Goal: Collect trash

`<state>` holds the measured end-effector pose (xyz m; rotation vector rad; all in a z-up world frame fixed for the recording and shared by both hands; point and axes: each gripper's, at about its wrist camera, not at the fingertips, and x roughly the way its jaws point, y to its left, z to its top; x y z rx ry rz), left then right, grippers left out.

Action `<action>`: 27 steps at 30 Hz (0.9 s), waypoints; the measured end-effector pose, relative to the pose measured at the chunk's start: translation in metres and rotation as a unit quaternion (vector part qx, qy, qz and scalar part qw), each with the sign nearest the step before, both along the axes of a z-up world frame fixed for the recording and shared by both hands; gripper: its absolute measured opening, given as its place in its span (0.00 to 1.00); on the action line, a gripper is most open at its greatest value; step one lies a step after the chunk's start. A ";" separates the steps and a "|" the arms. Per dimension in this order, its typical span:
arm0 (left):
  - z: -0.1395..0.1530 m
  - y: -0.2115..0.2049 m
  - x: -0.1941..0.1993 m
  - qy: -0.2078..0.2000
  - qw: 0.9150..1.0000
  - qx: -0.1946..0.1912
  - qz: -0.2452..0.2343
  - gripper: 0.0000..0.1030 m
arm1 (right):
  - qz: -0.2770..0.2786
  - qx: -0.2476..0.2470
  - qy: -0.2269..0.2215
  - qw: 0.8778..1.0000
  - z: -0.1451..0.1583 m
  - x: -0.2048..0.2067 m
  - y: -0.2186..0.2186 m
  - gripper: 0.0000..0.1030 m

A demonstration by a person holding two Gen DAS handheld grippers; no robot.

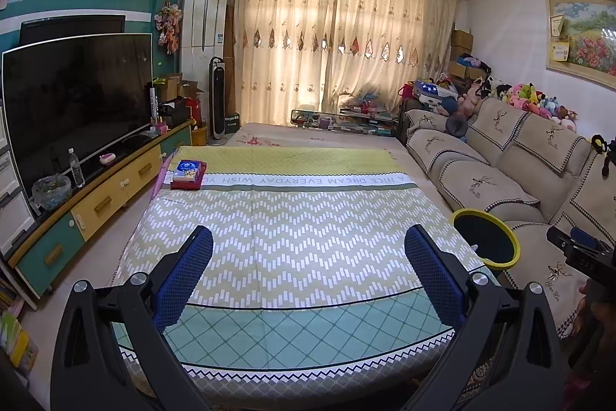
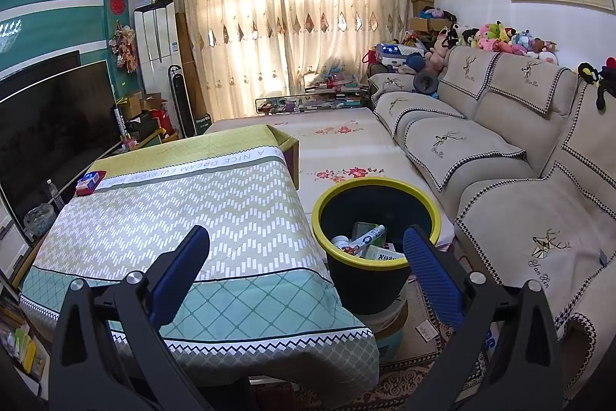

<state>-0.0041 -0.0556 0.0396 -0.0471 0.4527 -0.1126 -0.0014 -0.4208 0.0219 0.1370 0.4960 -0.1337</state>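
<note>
A dark bin with a yellow rim (image 2: 375,214) stands on the floor between the table and the sofa; it shows at the right in the left wrist view as the bin (image 1: 486,242). Inside it lie several pieces of trash (image 2: 365,243), among them a white tube and small packets. My right gripper (image 2: 308,245) is open, held above the table's near right corner and the bin's near rim. My left gripper (image 1: 308,245) is open over the patterned tablecloth (image 1: 308,218), with nothing between its fingers. The right gripper's body (image 1: 581,253) shows at the left view's right edge.
A red tray with a tissue pack (image 1: 187,174) sits at the table's far left. A TV (image 1: 77,103) on a low cabinet with a water bottle (image 1: 77,167) runs along the left. A beige sofa (image 2: 500,156) lines the right. A stool (image 2: 389,326) stands under the bin.
</note>
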 end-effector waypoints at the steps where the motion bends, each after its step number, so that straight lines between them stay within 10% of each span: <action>1: -0.001 0.000 0.000 0.001 1.000 0.000 0.000 0.95 | 0.000 0.000 0.000 1.000 0.000 0.000 0.001 0.93; 27: -0.009 -0.004 0.008 0.014 1.000 -0.001 -0.006 0.95 | 0.003 0.004 0.004 1.000 -0.006 0.004 0.000 0.93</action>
